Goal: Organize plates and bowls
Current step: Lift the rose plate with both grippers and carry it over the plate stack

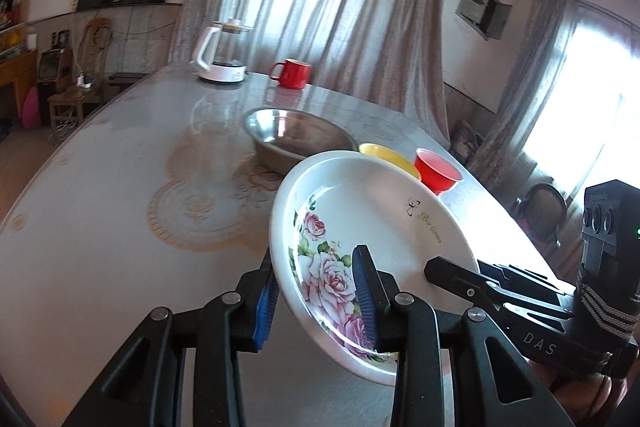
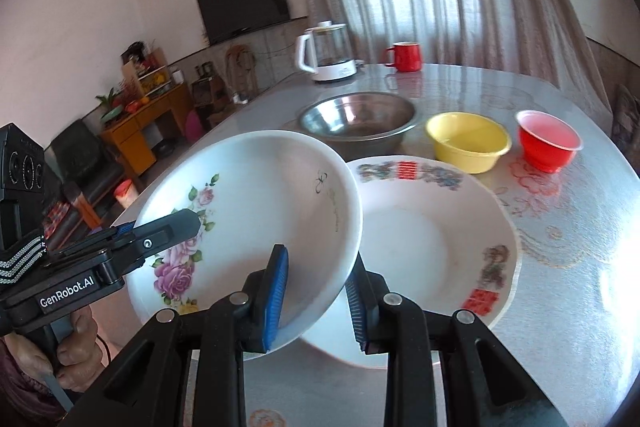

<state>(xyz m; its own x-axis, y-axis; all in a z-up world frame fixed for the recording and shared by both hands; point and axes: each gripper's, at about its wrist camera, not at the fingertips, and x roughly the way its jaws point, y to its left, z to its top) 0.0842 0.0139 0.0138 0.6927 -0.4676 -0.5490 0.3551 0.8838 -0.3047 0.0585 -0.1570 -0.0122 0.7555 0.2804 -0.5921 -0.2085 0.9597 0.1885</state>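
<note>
- While both units clamp the same dish, the left hand-held gripper (image 1: pixel 318 301) has its blue-padded fingers closed across the near rim of the white round plate with pink rose print (image 1: pixel 372 255), one pad under the rim and one on the inner face.
- Right hand-held gripper (image 2: pixel 318 297) is likewise closed on that rose plate's rim, one pad inside and one beneath.
- Rose plate is tilted and held over the tabletop (image 1: pixel 120 227), overlapping the left edge of a second dish in the right wrist view.
- Plates counted: two. The second is a white scalloped plate with red and blue motifs (image 2: pixel 432 239), lying flat on the tabletop below and to the right of the held one.
- Bowls counted: three, in a row behind the plates: one stainless steel bowl (image 2: pixel 358 119), one yellow plastic bowl (image 2: pixel 468 141), one red plastic bowl (image 2: pixel 548 141). Steel and yellow stand just beside each other; red is near the yellow, apart.
- Farther back: one red enamel mug (image 2: pixel 404 55) and one white electric kettle with glass body (image 2: pixel 328 53), side by side, not touching.
</note>
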